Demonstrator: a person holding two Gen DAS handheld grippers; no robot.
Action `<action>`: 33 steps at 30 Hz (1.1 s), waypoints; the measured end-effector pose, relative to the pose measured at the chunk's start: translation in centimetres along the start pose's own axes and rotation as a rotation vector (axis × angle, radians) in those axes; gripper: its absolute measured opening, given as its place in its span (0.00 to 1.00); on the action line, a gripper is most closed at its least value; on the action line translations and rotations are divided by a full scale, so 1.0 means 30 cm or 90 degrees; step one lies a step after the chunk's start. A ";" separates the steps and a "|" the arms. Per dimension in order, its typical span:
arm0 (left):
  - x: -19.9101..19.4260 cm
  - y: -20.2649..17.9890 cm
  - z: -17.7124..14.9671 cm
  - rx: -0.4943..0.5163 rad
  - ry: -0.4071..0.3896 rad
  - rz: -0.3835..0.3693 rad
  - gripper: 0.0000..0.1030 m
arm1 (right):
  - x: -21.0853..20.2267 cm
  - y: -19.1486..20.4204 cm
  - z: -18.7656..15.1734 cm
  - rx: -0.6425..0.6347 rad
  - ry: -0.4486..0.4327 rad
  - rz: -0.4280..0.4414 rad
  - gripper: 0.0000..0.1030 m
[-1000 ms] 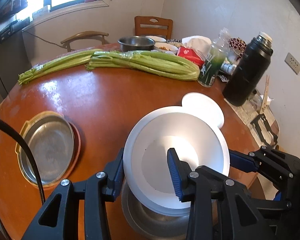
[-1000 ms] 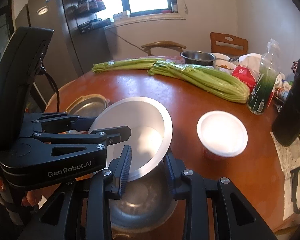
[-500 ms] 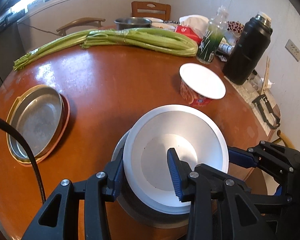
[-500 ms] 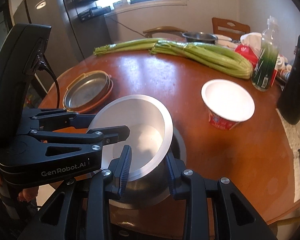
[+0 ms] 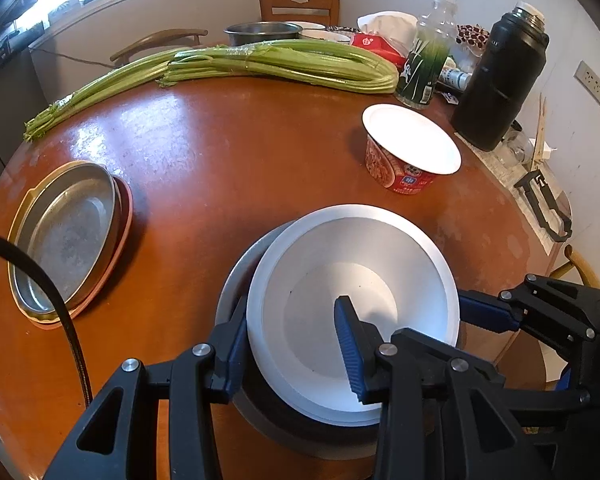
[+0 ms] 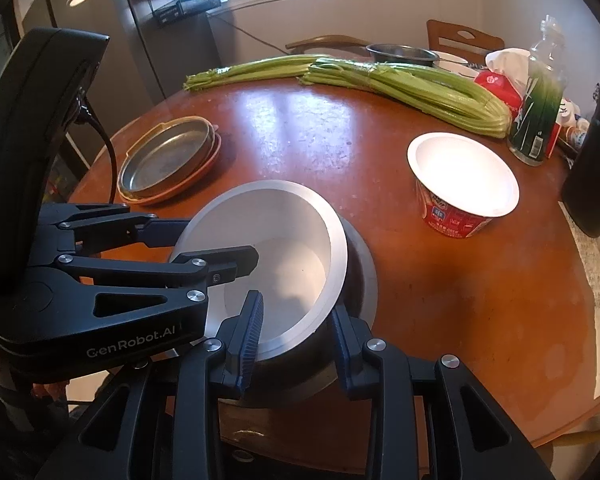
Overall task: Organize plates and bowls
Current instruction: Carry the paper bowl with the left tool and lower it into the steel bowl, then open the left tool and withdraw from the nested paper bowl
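A white bowl (image 5: 352, 304) sits tilted inside a steel bowl (image 5: 236, 288) at the near edge of the round wooden table (image 5: 220, 152). My left gripper (image 5: 292, 340) is shut on the white bowl's near-left rim, one finger inside, one outside. My right gripper (image 6: 296, 328) straddles the near-right rim of the white bowl (image 6: 276, 248), with the steel bowl (image 6: 360, 272) under it; whether its fingers press the rim is unclear. Stacked metal plates (image 5: 64, 236) lie at the table's left, also in the right wrist view (image 6: 168, 156).
A red instant-noodle cup (image 5: 408, 152) with a white lid stands to the right. Celery bunches (image 5: 260, 64) lie across the far side. A green bottle (image 5: 424, 64), a black thermos (image 5: 496, 80), a steel pot (image 5: 260, 32) and chairs are behind.
Both grippers have lowered the white bowl into the steel bowl. The views have tipped downward, and the noodle cup now shows fully.
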State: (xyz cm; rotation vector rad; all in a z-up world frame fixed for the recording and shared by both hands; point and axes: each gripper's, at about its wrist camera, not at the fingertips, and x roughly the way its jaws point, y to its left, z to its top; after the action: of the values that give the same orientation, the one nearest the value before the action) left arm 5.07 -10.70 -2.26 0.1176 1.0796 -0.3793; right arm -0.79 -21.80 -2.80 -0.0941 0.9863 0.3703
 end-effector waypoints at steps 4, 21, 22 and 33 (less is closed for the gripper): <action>0.009 0.000 0.000 0.003 0.001 0.008 0.39 | 0.009 -0.001 0.000 -0.004 0.005 -0.010 0.34; -0.020 0.026 0.010 -0.012 -0.015 -0.011 0.40 | 0.004 -0.018 0.014 0.004 -0.002 -0.028 0.35; -0.026 0.027 0.011 -0.012 -0.018 -0.011 0.41 | 0.002 -0.017 0.015 0.005 -0.004 -0.028 0.35; -0.086 0.045 0.054 -0.022 -0.047 -0.010 0.48 | -0.050 -0.052 0.050 0.021 -0.041 -0.034 0.37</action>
State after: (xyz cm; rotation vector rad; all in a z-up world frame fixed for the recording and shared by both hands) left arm 5.85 -9.28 0.64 0.0636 1.0135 -0.3767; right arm 0.20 -23.30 -0.88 -0.0781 0.9247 0.3063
